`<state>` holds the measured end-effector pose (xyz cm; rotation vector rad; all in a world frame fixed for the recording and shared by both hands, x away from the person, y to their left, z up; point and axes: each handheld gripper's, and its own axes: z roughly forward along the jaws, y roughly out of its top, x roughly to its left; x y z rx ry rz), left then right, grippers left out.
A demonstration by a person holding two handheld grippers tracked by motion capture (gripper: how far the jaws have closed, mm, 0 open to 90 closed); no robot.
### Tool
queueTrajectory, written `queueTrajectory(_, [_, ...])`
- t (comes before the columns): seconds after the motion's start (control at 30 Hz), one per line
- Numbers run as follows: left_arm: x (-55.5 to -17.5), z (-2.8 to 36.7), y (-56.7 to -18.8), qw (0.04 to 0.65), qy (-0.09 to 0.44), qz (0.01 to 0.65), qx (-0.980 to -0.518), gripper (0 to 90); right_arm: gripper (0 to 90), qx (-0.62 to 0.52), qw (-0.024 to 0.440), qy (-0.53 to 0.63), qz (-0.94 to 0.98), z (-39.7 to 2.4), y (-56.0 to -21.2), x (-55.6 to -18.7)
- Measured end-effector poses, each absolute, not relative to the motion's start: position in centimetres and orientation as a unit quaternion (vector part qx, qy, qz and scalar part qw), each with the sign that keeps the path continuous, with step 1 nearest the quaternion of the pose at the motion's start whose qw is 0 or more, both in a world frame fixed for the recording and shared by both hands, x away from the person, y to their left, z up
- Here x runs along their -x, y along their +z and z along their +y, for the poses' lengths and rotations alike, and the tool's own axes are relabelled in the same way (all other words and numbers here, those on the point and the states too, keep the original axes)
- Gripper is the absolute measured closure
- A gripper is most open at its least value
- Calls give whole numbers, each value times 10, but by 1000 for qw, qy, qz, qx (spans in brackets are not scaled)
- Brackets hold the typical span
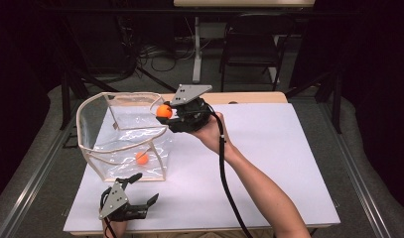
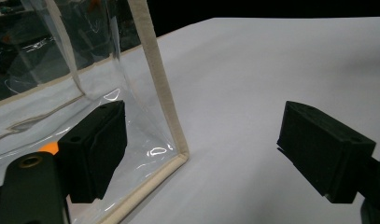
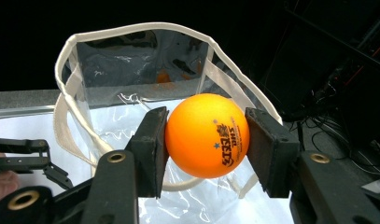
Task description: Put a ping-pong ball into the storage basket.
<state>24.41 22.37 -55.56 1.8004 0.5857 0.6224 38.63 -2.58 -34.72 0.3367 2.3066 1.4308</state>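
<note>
Grippers in both of a person's hands worked over a white table (image 1: 269,163) as an orange ball (image 1: 164,110) was held at the open top of a clear plastic bag (image 1: 121,130). The right gripper (image 1: 168,112), raised off the table on an outstretched forearm, had its two black jaws clamped on either side of the ball, which sat just at the near right edge of the bag's cream-trimmed rim. In the right gripper view the ball (image 3: 207,135) was squeezed between the pads, blue printed lettering facing the camera, with the bag's mouth (image 3: 145,70) open directly beyond it. A second orange ball (image 1: 142,158) lay inside the bag on its floor, near the front wall. The left gripper (image 1: 145,188) rested low at the table's near left corner, just in front of the bag, its jaws spread wide and holding nothing. In the left gripper view the bag's trimmed front corner (image 2: 165,109) stood between the jaws, nearer the left one, and neither pad pressed on it; a sliver of the second ball (image 2: 51,148) showed through the plastic behind the left jaw. A dark folding chair (image 1: 251,42) stood beyond the table's far edge.
</note>
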Motion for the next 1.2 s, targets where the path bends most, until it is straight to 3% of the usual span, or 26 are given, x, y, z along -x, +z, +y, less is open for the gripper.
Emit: queueTrajectory(1.2, [-243, 226, -555, 545, 262, 249, -757, 157, 510, -112, 198, 500, 836, 2, -341, -390])
